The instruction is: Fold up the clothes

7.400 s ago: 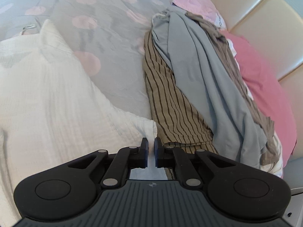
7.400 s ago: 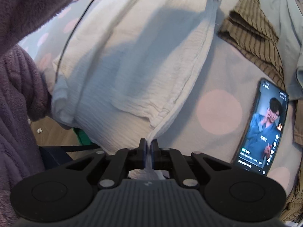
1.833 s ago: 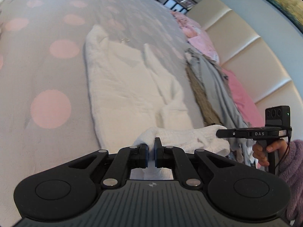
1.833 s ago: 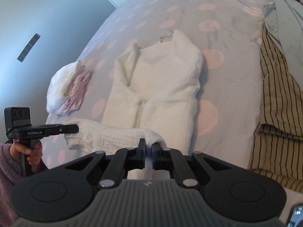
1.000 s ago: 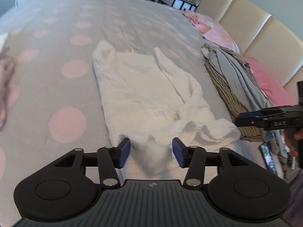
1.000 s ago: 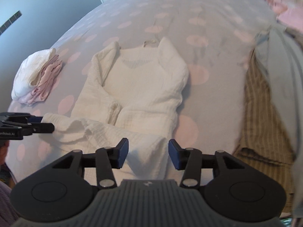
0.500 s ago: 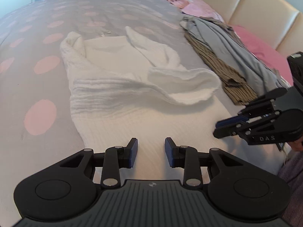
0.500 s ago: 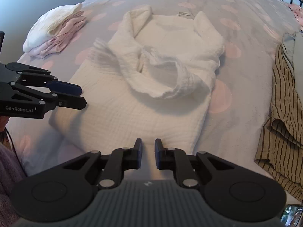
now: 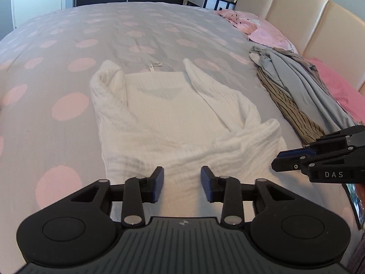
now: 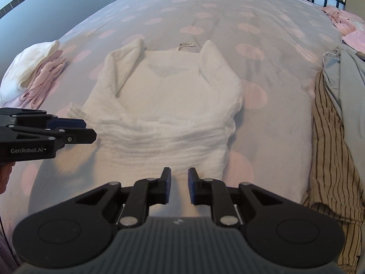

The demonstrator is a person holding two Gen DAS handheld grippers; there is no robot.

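Both grippers, left gripper (image 9: 182, 183) and right gripper (image 10: 179, 186), released the white garment (image 9: 173, 123); it lay folded beyond their empty, opening jaws.

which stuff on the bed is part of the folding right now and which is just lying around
In the job:
white garment
left gripper, jaws opening, nothing between them
right gripper, jaws opening, nothing held

Just lying about:
striped and grey clothes pile
folded white and pink stack
pink pillows

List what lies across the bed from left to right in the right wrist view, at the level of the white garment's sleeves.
Small pile of white and pink clothes → white garment → brown striped garment with a grey one lying on it.
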